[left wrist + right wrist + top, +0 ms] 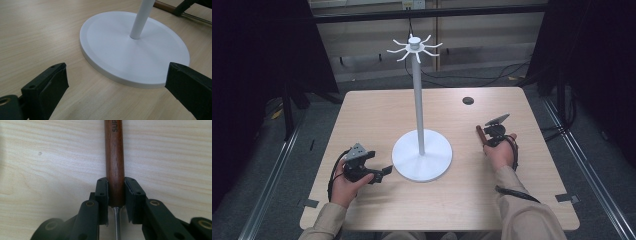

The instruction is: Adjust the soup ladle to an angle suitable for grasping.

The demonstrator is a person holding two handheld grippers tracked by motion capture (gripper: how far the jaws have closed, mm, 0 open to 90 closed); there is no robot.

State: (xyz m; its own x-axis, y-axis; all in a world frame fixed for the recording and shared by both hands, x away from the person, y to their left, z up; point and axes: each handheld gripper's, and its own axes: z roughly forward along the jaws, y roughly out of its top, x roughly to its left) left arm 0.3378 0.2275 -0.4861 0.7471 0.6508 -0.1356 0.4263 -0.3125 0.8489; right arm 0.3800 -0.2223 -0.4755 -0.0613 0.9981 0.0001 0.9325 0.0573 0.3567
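Near the right edge of the pale wooden table (377, 107), the right gripper (116, 192) clasps a brown wooden handle (114, 157); the left gripper (116, 82) gapes, released, beside the round white stand base (140, 57); grey floor (302, 130) around.

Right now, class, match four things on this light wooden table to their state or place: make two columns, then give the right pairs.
Things:
1. left gripper
2. right gripper
3. white round-based stand with hooked top
4. small dark round disc

States or places:
A. upright at the table's middle
B. jaws wide apart, nothing between them
C. lying near the table's far edge
D. shut on the brown wooden handle

Pairs: 1-B, 2-D, 3-A, 4-C
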